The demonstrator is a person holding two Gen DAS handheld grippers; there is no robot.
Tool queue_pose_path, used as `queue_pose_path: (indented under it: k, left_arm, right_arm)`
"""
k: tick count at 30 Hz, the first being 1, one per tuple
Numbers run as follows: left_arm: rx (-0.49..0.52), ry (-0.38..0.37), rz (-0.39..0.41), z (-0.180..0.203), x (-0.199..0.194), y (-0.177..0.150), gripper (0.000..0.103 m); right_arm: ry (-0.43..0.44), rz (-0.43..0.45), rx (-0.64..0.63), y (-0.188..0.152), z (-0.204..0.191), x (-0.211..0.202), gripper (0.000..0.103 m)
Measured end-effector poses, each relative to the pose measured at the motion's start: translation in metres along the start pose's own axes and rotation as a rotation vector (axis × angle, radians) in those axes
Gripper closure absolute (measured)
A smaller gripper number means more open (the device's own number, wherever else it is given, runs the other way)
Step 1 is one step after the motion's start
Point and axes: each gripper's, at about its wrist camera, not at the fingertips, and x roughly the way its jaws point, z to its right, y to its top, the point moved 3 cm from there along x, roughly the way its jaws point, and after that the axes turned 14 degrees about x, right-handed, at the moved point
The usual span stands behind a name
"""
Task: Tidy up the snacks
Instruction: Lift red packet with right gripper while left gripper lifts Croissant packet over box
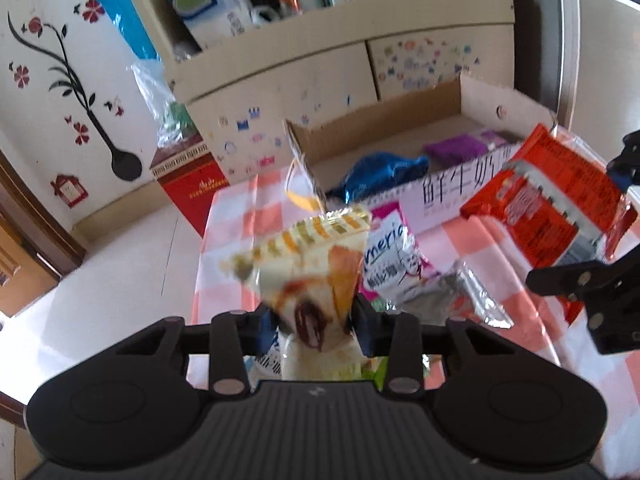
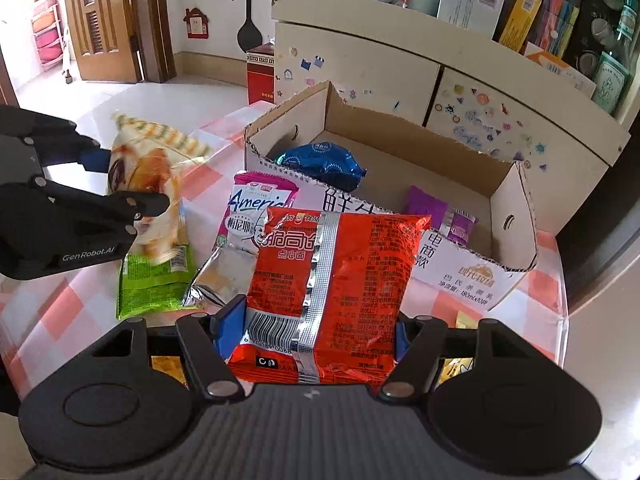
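Note:
My left gripper [image 1: 314, 328] is shut on a clear pastry packet with yellow stripes [image 1: 304, 264], held up above the checked tablecloth [image 1: 232, 216]. The right wrist view shows the same left gripper [image 2: 128, 182] and pastry packet [image 2: 148, 160] at the left. My right gripper [image 2: 318, 328] is shut on a red noodle packet [image 2: 340, 264], lifted in front of the open cardboard box [image 2: 516, 208]. A blue packet [image 2: 320, 162] and a purple packet [image 2: 426, 204] lie inside the box. On the cloth lie a pink-and-white packet [image 2: 256, 204], a green packet [image 2: 152, 284] and a silver one [image 2: 216, 276].
A cream cabinet with stickers [image 2: 360, 68] stands behind the box, its top crowded with boxes. A red carton [image 1: 188, 184] sits on the floor beyond the table's far edge. A yellow packet [image 2: 468, 320] lies near my right gripper. A wooden door [image 2: 104, 20] is at the far left.

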Motion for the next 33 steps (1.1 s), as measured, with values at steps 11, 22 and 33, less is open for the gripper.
queue_pose_path:
  k: [11,22,33]
  left_arm:
    - [-0.054,-0.098,0.027,-0.001,-0.001,-0.002,0.059]
    - [-0.079,-0.200,-0.044,-0.010,0.065,0.006,0.024]
    - [-0.117,-0.157,-0.088,-0.001,0.082,-0.003,0.057]
  right_arm:
    - [-0.003,0.014,-0.002,0.001,0.002,-0.002,0.029]
    - [0.017,0.014,0.025,0.009,0.001,0.002,0.029]
    - [-0.002,0.011,0.048,0.015,0.009,0.011,0.029]
